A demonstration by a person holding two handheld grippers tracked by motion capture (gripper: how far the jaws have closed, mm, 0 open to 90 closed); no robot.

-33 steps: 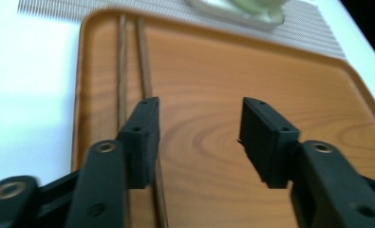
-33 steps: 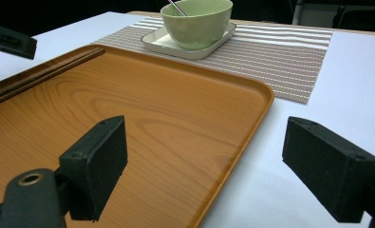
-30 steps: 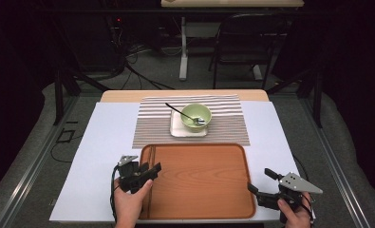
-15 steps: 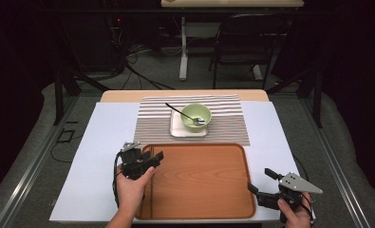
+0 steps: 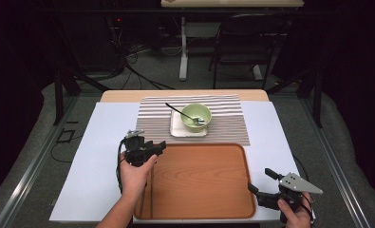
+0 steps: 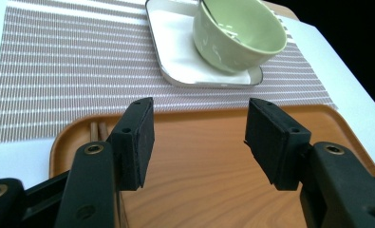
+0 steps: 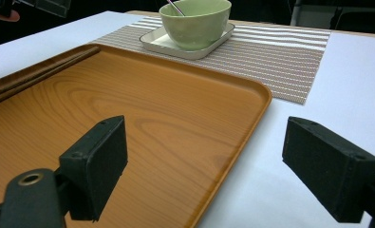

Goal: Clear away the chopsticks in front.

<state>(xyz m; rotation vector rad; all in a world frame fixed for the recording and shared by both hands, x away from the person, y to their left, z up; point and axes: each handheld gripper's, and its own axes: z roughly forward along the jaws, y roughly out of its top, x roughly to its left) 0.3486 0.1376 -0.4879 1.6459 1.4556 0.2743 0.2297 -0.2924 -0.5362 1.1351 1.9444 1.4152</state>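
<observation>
Plainly, left gripper and right gripper gape wide, empty, beside the unlabelled tray.

Overhead and close views, shared tray

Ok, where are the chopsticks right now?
The chopsticks lie along the left inner edge of the tray in the high view, under the left gripper, whose open jaws hold nothing.

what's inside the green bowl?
A spoon rests in the green bowl, its dark handle sticking out over the rim toward the back left. The bowl's floor looks bare around the spoon's head; whether any food remains is too small to tell.
</observation>
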